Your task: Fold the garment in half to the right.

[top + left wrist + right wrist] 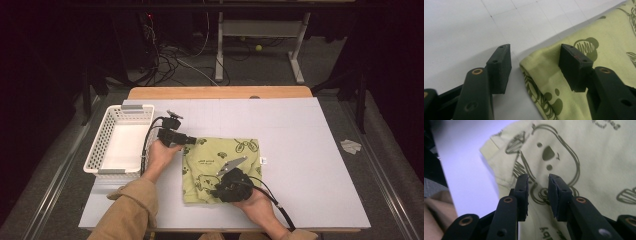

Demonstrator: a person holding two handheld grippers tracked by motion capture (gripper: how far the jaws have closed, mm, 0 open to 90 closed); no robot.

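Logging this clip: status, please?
Left tool open, straddling folded cloth's corner. Right tool open over cloth, nothing pinched. White basket left, clear of work.

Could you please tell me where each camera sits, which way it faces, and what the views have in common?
High view: above the person's side, looking forward and down on the table, basket, both forearms and grippers.
Left gripper view: rides the left gripper, its open jaws straddling the green cloth at its corner.
Right gripper view: rides the right gripper, jaws apart over the printed cloth.
Shared: all three show the cloth.
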